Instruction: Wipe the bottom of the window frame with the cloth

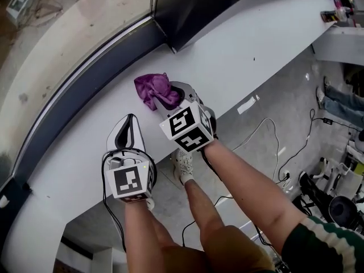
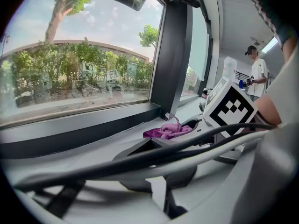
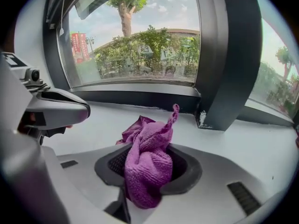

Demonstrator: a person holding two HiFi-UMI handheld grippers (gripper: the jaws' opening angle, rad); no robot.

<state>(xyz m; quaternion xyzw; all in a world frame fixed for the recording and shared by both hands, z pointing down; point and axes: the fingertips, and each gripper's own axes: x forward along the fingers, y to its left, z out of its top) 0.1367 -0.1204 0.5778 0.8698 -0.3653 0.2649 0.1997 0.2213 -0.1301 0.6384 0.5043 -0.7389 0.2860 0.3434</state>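
Nearest to me, my left gripper hangs over the white sill with its fingers pressed together on nothing. It sits at about 7 o'clock from my right gripper and has no part in the wiping now. The right one has its fingers clenched on the purple cloth, which the right gripper view shows best. It is a soft, looped rag, bunched into a thick lump, with one twisted corner standing up and a looser fold spilling forward at 12 o'clock, where it seems to touch the sill. The cloth is near the dark bottom rail of the window frame, which runs past at 10 to 11 o'clock, but apart from it. The foot of the dark upright post is at 1 o'clock. I judge that the wipe is not yet begun. To do it well I should push forward until the loose fold meets the rail. Then I should press it into the corner between rail and sill and draw it along in one long stroke. The grip must be firm and only cloth, not the hard fingers, should rub the frame. Beyond the glass are bushes and a tree.
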